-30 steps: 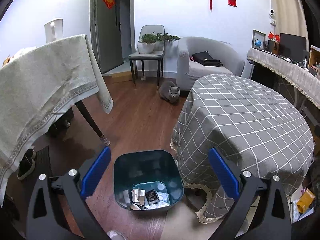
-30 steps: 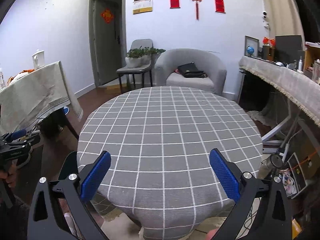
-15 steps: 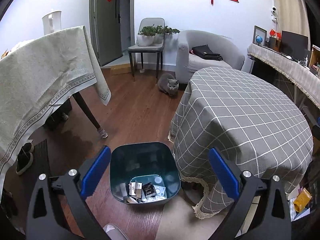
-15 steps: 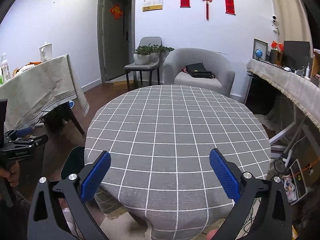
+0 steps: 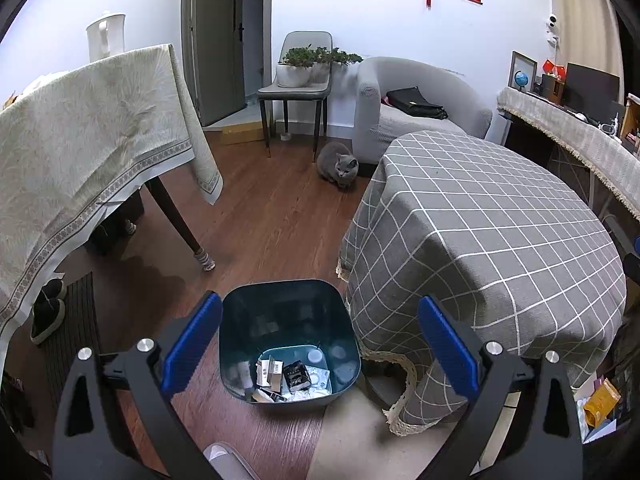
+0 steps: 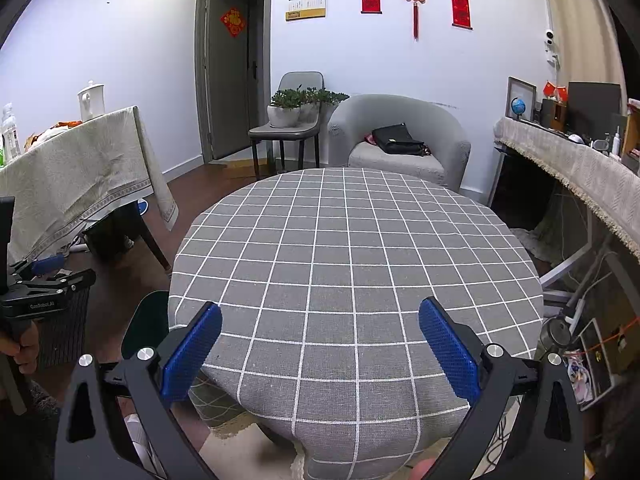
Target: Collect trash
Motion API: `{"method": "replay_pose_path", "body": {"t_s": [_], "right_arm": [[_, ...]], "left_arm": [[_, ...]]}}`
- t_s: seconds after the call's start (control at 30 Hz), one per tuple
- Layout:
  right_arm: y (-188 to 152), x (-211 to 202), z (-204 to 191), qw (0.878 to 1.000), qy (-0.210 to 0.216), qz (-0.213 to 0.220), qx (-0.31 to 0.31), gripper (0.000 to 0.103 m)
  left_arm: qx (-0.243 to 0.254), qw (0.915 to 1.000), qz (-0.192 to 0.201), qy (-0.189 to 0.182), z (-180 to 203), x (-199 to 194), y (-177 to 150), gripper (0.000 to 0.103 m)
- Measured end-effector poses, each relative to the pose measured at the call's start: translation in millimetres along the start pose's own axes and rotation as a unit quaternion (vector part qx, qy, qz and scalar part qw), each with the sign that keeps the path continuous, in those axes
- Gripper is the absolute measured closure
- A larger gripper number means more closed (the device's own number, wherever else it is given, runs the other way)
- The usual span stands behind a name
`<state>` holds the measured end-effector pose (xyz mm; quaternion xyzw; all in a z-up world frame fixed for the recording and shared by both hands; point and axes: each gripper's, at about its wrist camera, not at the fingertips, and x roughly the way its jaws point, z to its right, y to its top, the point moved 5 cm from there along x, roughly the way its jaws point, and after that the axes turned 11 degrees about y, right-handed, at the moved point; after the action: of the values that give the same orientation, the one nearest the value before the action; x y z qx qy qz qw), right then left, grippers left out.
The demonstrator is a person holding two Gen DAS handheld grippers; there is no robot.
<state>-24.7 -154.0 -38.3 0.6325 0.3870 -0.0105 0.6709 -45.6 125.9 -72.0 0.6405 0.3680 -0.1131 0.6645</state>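
A dark teal trash bin (image 5: 244,320) stands on the wooden floor beside the round table, with several wrappers and small boxes (image 5: 294,376) at its bottom. My left gripper (image 5: 320,344) hangs open and empty above the bin. My right gripper (image 6: 320,344) is open and empty over the near edge of the round table with the grey checked cloth (image 6: 352,248), whose top is bare. The bin's rim (image 6: 146,324) shows at the table's left in the right wrist view, and the left gripper (image 6: 44,284) shows at the far left.
A grey cat (image 5: 338,166) sits on the floor near the armchair (image 5: 416,100). A cloth-covered table (image 5: 80,140) stands at the left, a chair with plants (image 5: 298,76) at the back, a long desk (image 5: 580,136) at the right. Shoes (image 5: 46,312) lie at the lower left.
Both grippers have risen and drawn back a little; the bin and round table sit lower and further off in view. Both stay open and empty.
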Motion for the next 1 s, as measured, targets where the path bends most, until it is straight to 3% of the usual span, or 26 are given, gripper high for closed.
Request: {"method": "replay_pose_path", "body": {"t_s": [1.0], "right_arm": [[-0.2,0.5,-0.2,1.0,0.0,-0.001,0.0,0.003]], "left_arm": [[-0.004,1.0,0.0,-0.002,2.1,-1.5,1.2,0.003]]}}
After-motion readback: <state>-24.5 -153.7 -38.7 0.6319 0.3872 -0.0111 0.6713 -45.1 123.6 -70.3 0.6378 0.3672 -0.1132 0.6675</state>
